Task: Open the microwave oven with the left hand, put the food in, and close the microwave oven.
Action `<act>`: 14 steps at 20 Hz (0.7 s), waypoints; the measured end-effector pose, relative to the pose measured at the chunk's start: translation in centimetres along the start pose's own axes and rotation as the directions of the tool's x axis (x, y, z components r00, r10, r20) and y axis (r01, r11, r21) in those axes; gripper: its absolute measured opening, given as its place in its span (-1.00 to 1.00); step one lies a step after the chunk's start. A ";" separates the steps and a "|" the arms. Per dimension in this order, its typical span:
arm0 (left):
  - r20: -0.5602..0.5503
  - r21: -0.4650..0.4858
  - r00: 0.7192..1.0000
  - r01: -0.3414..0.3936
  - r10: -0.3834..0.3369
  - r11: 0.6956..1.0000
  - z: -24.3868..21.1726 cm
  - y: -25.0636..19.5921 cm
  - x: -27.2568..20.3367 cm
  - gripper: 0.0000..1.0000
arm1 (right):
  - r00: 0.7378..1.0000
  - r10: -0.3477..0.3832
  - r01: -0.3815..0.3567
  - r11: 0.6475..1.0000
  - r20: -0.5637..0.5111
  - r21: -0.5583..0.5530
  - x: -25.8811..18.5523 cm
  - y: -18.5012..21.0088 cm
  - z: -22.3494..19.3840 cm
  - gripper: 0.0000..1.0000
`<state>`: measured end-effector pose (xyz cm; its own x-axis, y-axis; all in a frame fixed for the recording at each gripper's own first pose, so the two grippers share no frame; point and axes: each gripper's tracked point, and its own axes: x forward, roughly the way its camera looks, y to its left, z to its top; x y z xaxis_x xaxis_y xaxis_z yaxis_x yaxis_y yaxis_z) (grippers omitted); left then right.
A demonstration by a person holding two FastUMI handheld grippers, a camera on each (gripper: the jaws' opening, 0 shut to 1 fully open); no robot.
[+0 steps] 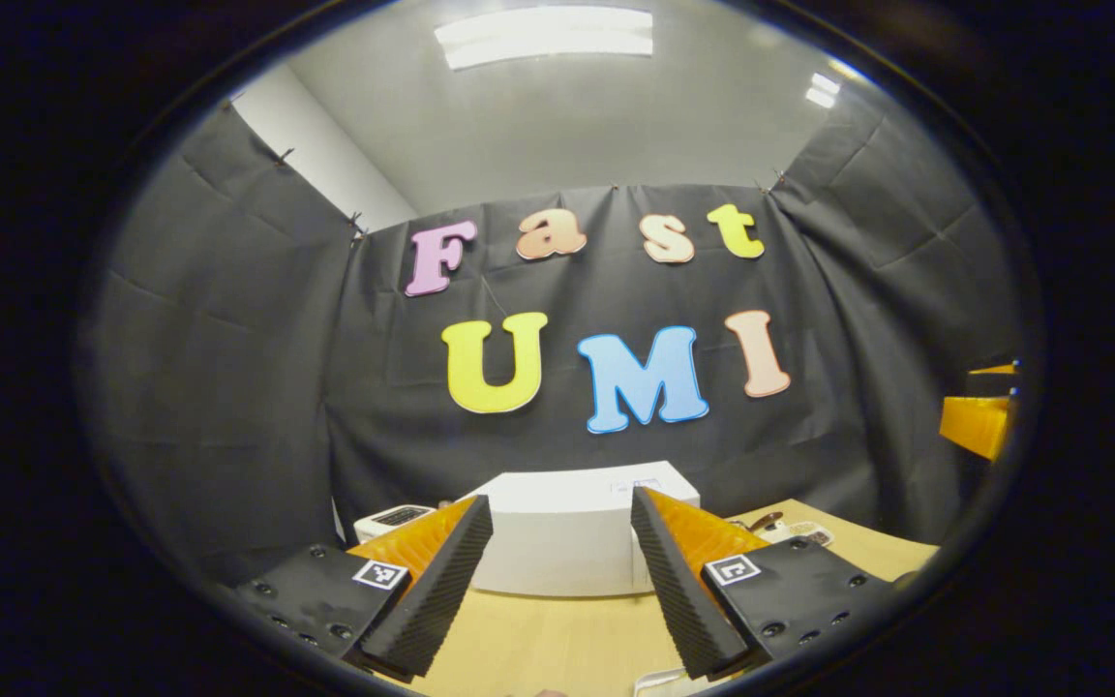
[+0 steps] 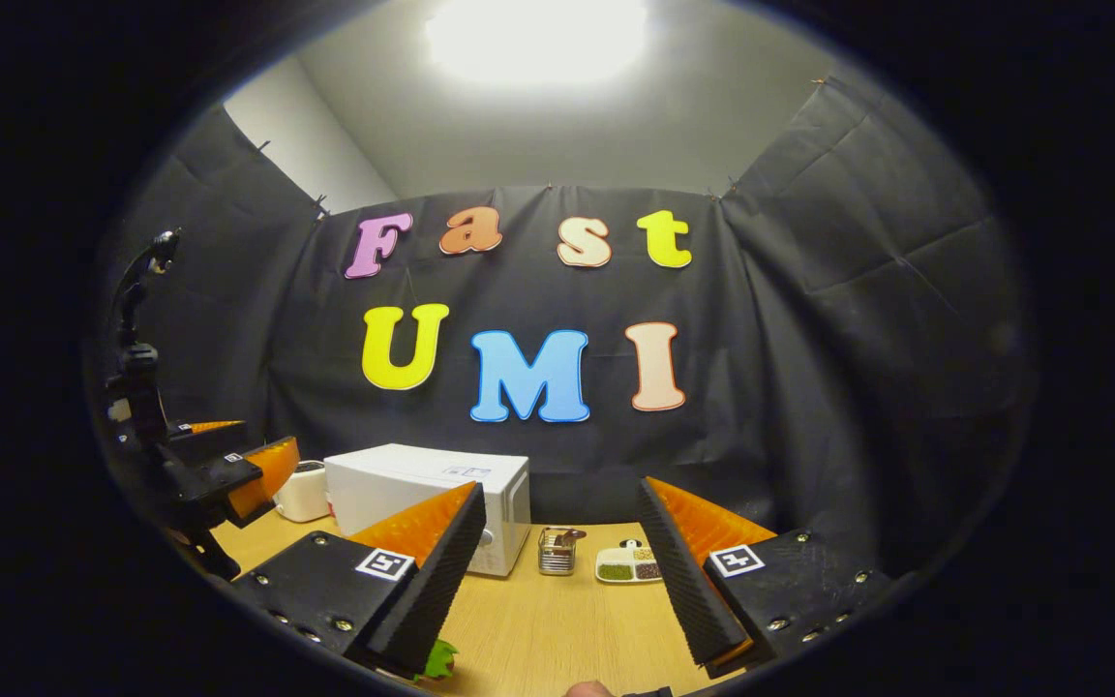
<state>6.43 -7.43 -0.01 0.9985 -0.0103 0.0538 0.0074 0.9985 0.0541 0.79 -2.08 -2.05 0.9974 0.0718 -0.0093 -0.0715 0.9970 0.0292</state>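
In the left gripper view, the left gripper [image 1: 557,581] was held above the wooden table [image 1: 557,644] with its two ribbed fingers [image 1: 436,595] spread wide apart and nothing between them. Straight ahead, framed by the gap between the fingers, the white microwave oven [image 1: 557,532] was seen standing on the table against the black cloth wall, its door closed. A small white appliance [image 1: 393,521] was placed just beside the microwave, partly hidden behind one finger. On the other side, some small items [image 1: 790,530] lay on the tabletop, too small to be told apart. At the far edge of this view an orange part of the right gripper [image 1: 979,421] was caught, raised well above the table.

In the right gripper view, the right gripper [image 2: 557,571] was likewise held with its fingers [image 2: 683,571] spread and empty. The microwave oven [image 2: 422,484] was seen off to one side, with the small white appliance [image 2: 304,494] next to it. Near the microwave's front corner stood a small wire holder [image 2: 557,550], and just beside it a white divided dish [image 2: 627,565] with green and dark fillings. A green leafy piece of food [image 2: 439,660] lay on the table [image 2: 548,620] at the tip of one finger; whether it was touched could not be told. The left gripper [image 2: 228,465] was seen farther off, near the microwave, its fingers apart.
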 end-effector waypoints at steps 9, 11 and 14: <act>-0.031 -0.026 0.991 0.131 -0.132 0.991 -4.7 -3.3 11.1 0.89 | 0.984 -0.179 0.179 0.984 -0.011 0.005 2.9 -1.6 -0.5 0.90; -0.052 -0.029 0.985 0.161 -0.163 0.986 -6.4 -4.2 13.1 0.89 | 0.975 -0.224 0.224 0.975 -0.006 -0.004 3.2 -2.1 -0.4 0.89; -0.080 -0.036 0.975 0.204 -0.206 0.978 -8.9 -5.5 16.0 0.90 | 0.960 -0.278 0.278 0.960 -0.023 -0.017 3.8 -2.5 -1.0 0.90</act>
<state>22.82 -12.64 -8.36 0.9766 -0.2118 -0.0379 0.2129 0.9767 0.0283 4.77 -4.32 -3.20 0.9773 -0.2080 -0.0399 0.2085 0.9780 0.0088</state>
